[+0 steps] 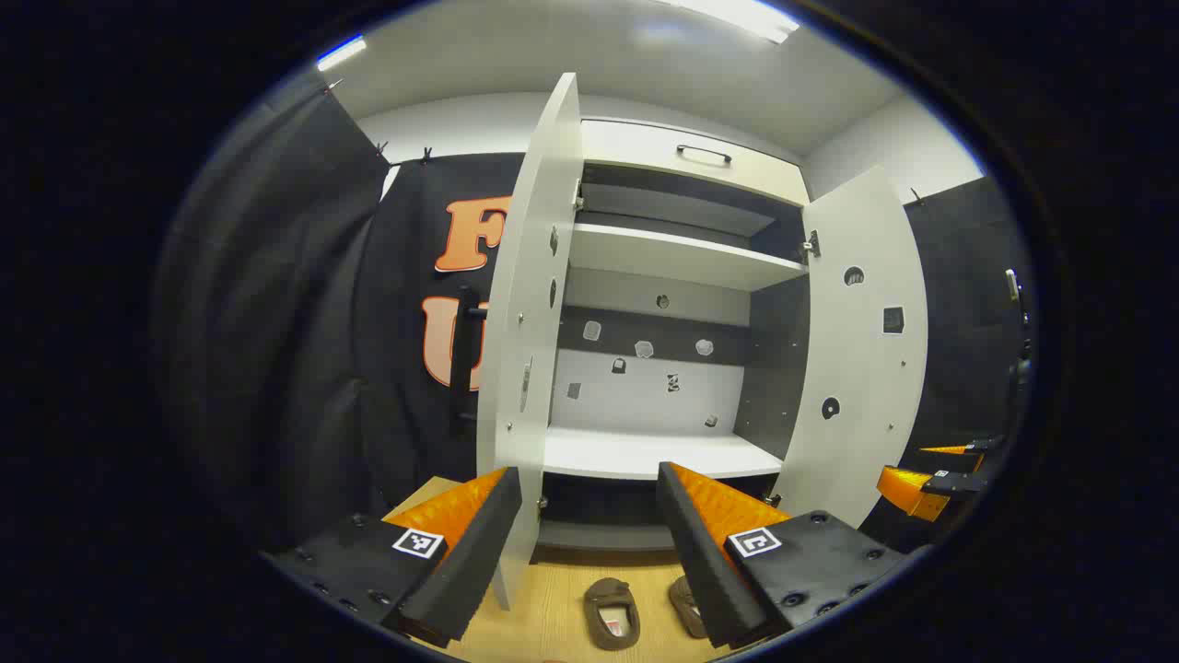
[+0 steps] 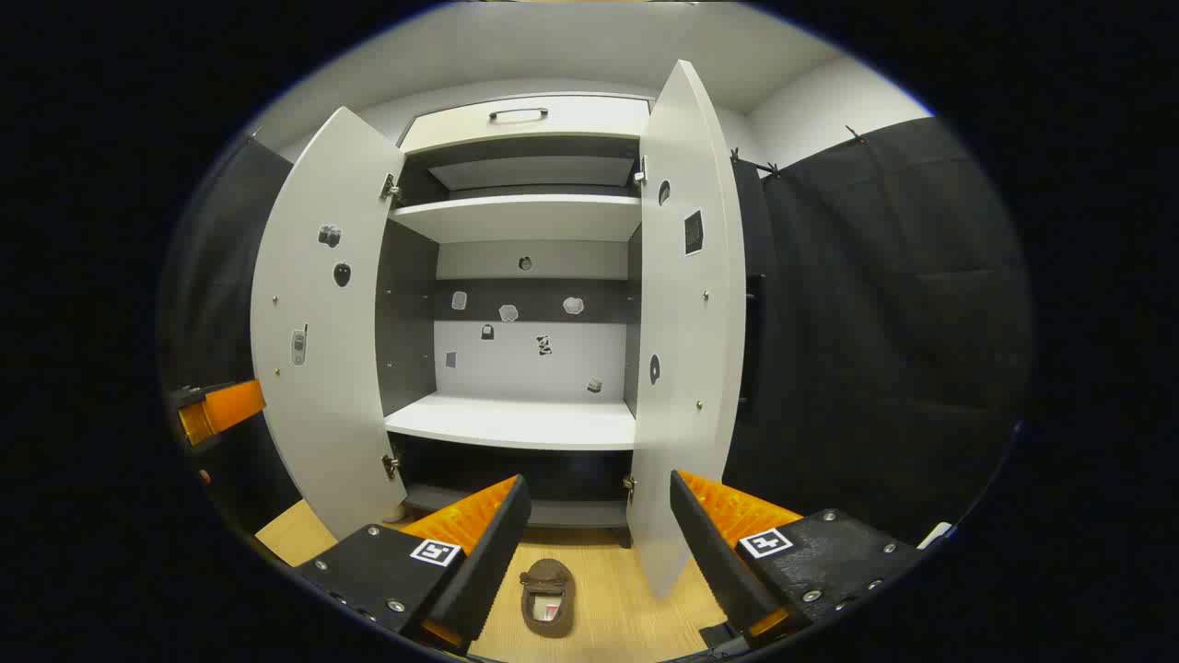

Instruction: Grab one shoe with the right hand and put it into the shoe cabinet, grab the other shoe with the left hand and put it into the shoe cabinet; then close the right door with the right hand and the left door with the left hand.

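The white shoe cabinet (image 1: pixel 672 258) stands with both doors wide open, its left door (image 1: pixel 525 322) and right door (image 1: pixel 861 350) swung towards me. Two brown shoes lie on the wooden floor before it: one (image 1: pixel 612 615) in full sight, the other (image 1: pixel 686 603) partly behind my finger. My left gripper (image 1: pixel 589 474) hovers open above them, holding nothing. In the right gripper view one brown shoe (image 2: pixel 548 599) lies on the floor below my open, unladen right gripper (image 2: pixel 601 481), between the left door (image 2: pixel 327 322) and right door (image 2: pixel 686 322).
The wide lower shelf (image 2: pixel 516 424) and the upper shelf (image 2: pixel 516 216) are bare; a drawer with a handle (image 1: pixel 705 155) sits on top. Black cloth walls hang on both sides. The other gripper (image 1: pixel 930 479) shows at the right edge, and likewise the other gripper (image 2: pixel 216 410) at the left.
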Demonstrator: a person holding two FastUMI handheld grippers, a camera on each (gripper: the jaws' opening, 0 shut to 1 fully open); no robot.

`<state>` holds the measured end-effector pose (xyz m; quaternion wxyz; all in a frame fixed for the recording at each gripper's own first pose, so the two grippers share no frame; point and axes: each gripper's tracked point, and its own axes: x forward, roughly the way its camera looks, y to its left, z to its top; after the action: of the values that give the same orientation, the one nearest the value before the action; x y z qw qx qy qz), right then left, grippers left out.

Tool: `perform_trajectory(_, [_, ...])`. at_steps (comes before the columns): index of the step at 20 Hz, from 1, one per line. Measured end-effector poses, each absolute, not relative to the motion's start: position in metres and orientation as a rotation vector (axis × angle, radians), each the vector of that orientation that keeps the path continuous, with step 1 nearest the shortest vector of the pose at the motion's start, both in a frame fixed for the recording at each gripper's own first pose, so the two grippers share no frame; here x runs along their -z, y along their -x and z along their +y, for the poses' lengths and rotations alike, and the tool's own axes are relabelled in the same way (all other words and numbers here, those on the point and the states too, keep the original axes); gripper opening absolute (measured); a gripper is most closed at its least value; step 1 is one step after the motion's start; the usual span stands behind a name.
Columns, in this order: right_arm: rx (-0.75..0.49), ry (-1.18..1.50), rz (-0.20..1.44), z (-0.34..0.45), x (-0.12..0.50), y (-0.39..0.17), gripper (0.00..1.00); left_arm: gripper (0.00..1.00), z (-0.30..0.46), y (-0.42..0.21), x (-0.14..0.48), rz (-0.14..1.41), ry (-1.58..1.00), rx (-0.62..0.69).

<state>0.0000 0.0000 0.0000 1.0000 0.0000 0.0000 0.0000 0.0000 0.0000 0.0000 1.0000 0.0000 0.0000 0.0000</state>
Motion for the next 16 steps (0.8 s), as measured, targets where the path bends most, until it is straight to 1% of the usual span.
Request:
perform_trajectory(1, [0.004, 0.001, -0.006, 0.000, -0.002, 0.001, 0.94, 0.96, -0.001, 0.000, -0.003, -0.004, -0.007, 0.007])
perform_trajectory(2, [0.006, 0.000, -0.009, 0.000, -0.004, 0.002, 0.94, 0.94, -0.002, 0.000, -0.006, -0.010, -0.012, 0.011])
perform_trajectory(3, [0.001, -0.005, -0.010, 0.001, -0.005, 0.004, 0.94, 0.96, -0.004, -0.001, -0.011, -0.019, -0.015, 0.014])
perform_trajectory(7, [-0.017, 0.001, -0.025, 0.000, -0.014, 0.002, 0.94, 0.96, -0.009, -0.002, -0.022, -0.043, 0.001, 0.021])
perform_trajectory(8, [-0.024, -0.002, -0.025, 0.001, -0.015, 0.002, 0.94, 0.94, -0.010, -0.003, -0.025, -0.046, 0.003, 0.020])
perform_trajectory(10, [-0.041, -0.012, -0.021, 0.003, -0.015, 0.001, 0.94, 0.94, -0.014, -0.006, -0.026, -0.046, -0.001, 0.022])
perform_trajectory(11, [-0.044, -0.016, -0.018, 0.003, -0.016, 0.001, 0.94, 0.96, -0.015, -0.007, -0.027, -0.045, -0.005, 0.022])
perform_trajectory(12, [-0.045, -0.021, -0.020, 0.001, -0.016, -0.001, 0.94, 0.94, -0.017, -0.008, -0.026, -0.045, -0.009, 0.020])
perform_trajectory(13, [-0.045, -0.021, -0.024, 0.000, -0.018, -0.003, 0.94, 0.94, -0.019, -0.009, -0.027, -0.044, -0.013, 0.019])
perform_trajectory(14, [-0.044, -0.019, -0.026, -0.001, -0.018, -0.004, 0.94, 0.96, -0.020, -0.011, -0.027, -0.048, -0.016, 0.019])
perform_trajectory(16, [-0.038, -0.025, -0.021, -0.004, -0.018, -0.006, 0.94, 0.96, -0.023, -0.014, -0.026, -0.047, -0.011, 0.020])
